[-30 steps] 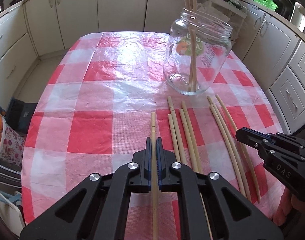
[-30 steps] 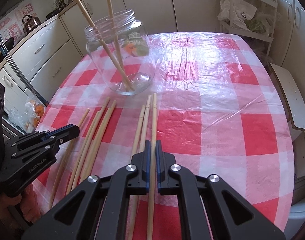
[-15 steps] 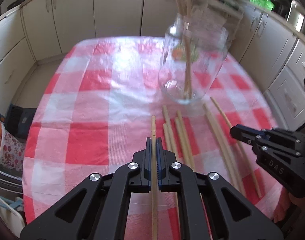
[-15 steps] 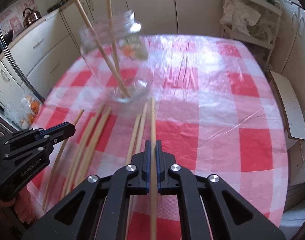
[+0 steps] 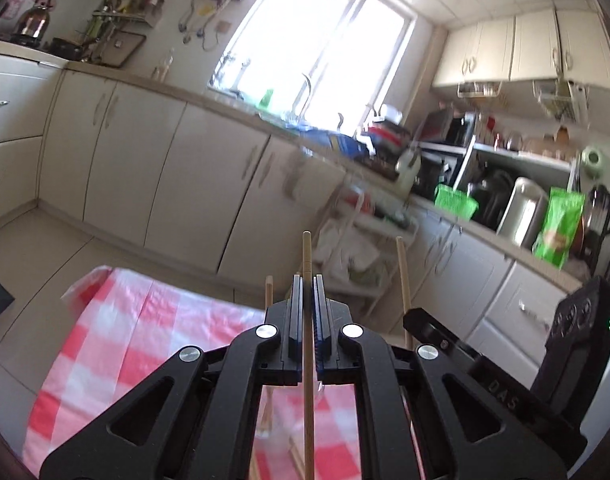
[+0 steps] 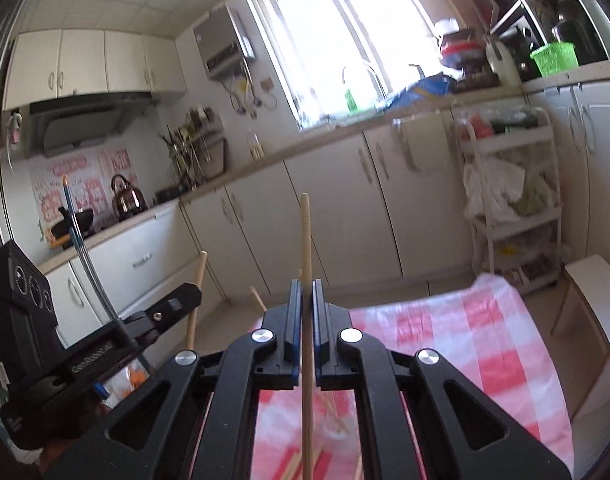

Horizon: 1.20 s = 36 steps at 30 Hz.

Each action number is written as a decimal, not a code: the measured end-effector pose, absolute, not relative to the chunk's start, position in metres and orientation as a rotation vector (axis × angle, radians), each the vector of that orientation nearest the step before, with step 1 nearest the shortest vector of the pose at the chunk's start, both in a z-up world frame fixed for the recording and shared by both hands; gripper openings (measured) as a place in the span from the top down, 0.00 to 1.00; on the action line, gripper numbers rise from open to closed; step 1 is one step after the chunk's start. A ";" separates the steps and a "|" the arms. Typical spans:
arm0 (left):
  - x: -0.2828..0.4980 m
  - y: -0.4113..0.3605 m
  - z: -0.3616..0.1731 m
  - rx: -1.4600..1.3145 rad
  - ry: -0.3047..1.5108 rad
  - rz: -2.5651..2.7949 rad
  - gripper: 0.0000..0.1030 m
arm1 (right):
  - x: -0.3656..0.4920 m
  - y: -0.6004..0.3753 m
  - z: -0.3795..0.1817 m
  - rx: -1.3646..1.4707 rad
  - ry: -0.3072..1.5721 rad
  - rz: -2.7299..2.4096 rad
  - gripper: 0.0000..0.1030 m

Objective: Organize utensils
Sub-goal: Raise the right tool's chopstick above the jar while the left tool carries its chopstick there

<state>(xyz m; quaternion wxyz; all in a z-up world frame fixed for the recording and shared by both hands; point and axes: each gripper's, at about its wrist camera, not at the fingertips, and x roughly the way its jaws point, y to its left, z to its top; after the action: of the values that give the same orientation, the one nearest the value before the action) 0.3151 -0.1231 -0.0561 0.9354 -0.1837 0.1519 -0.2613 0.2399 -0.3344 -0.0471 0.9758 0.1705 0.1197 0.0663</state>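
Note:
My left gripper is shut on a wooden chopstick that stands upright between the jaws, its tip pointing up. My right gripper is shut on another wooden chopstick, also upright. Each gripper shows in the other's view: the right one and the left one. Tips of chopsticks in the jar rise behind the fingers. The glass jar is mostly hidden under the grippers; its base shows faintly between the arms.
The red-and-white checked tablecloth lies below. White kitchen cabinets run along the wall under a bright window. A white trolley stands right of the table. Loose chopsticks lie on the cloth.
Both grippers have lifted their chopsticks off the table and tilted them upright, so the views now face the cabinets and window instead of the tabletop. The jar has dropped below the fingers.

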 end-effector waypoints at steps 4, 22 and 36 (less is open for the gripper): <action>0.330 -0.125 -0.048 -0.445 0.247 -0.516 0.96 | 0.253 -0.341 -0.034 0.359 0.181 0.122 0.94; 0.380 -0.140 -0.056 -0.469 0.108 -0.393 0.96 | 0.287 -0.348 -0.043 0.351 0.180 0.108 0.94; 0.367 -0.145 -0.075 -0.397 0.190 -0.428 0.95 | 0.302 -0.341 -0.038 0.374 0.148 0.139 0.94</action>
<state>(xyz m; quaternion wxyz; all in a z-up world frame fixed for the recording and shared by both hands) 0.3672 -0.1454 -0.0751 0.9532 -0.1955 0.0937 -0.2107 0.3024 -0.3407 -0.0378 0.9774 0.1855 0.0735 0.0692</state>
